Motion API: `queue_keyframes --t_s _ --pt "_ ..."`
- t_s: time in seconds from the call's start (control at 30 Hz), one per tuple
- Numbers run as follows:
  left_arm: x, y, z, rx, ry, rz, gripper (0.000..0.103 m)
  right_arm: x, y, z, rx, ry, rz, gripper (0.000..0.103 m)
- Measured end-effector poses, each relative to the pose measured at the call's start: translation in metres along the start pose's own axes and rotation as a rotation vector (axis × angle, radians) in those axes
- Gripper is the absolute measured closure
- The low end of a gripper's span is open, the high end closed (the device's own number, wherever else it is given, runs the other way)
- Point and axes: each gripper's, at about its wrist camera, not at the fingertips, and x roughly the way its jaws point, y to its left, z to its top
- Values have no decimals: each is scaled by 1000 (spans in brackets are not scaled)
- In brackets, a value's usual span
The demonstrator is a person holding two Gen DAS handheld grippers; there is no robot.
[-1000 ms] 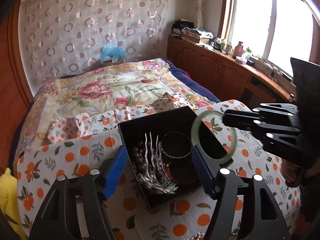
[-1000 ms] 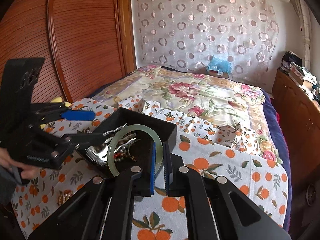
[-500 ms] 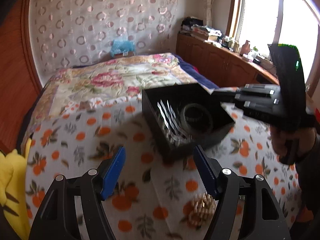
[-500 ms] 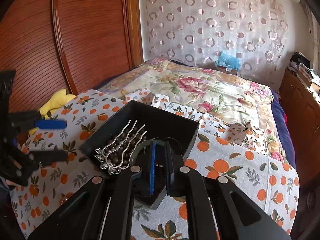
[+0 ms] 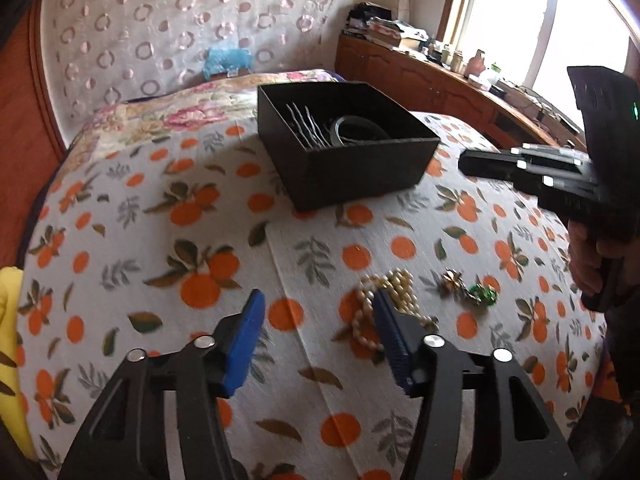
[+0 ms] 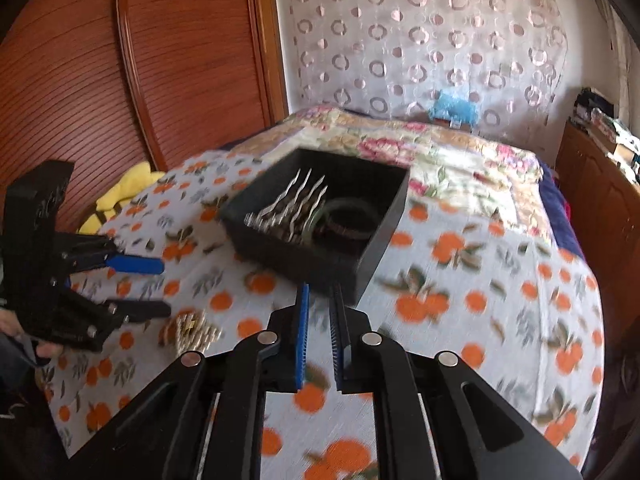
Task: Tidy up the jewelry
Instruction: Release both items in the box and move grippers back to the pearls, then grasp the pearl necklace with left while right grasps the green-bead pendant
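A black open box (image 5: 360, 172) (image 6: 376, 256) stands on the orange-print cloth. In it lie a silver hair comb (image 5: 306, 128) (image 6: 292, 208) and a pale green bangle (image 5: 356, 128) (image 6: 344, 220). My left gripper (image 5: 316, 320) is open and empty, low over the cloth, its right finger beside a beige bead necklace (image 5: 384, 292) (image 6: 192, 330). A small gold brooch (image 5: 452, 280) and a green piece (image 5: 484, 294) lie right of the necklace. My right gripper (image 6: 320, 304) is empty with a narrow gap between its jaws, pulled back from the box's near wall.
The cloth (image 5: 160, 240) covers a raised surface in front of a floral bed (image 6: 460, 160). A yellow item (image 6: 124, 192) lies at the left edge. A wooden sideboard (image 5: 420, 76) runs under the window. A wooden panel (image 6: 120, 80) stands at left.
The bangle left my right gripper and now lies in the box. Both grippers pulled back from the box; the left one dropped low toward the bead necklace.
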Motion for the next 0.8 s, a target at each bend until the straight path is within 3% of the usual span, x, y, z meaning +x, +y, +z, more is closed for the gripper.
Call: queue_keyframes --t_s 0.13,0.27,0.47,0.8 --pt "5 -9 -6 23 20 -29 66 3 11 -18 2 41 20 75" --pt "8 -14 -7 35 19 -31 73 6 20 -31 0 68 33 75" --pt "10 -19 -7 42 19 -65 99 11 39 -43 -34 108 65 75" --pt "-18 -7 1 -26 -72 -19 99 5 48 -46 -69 118 68 74"
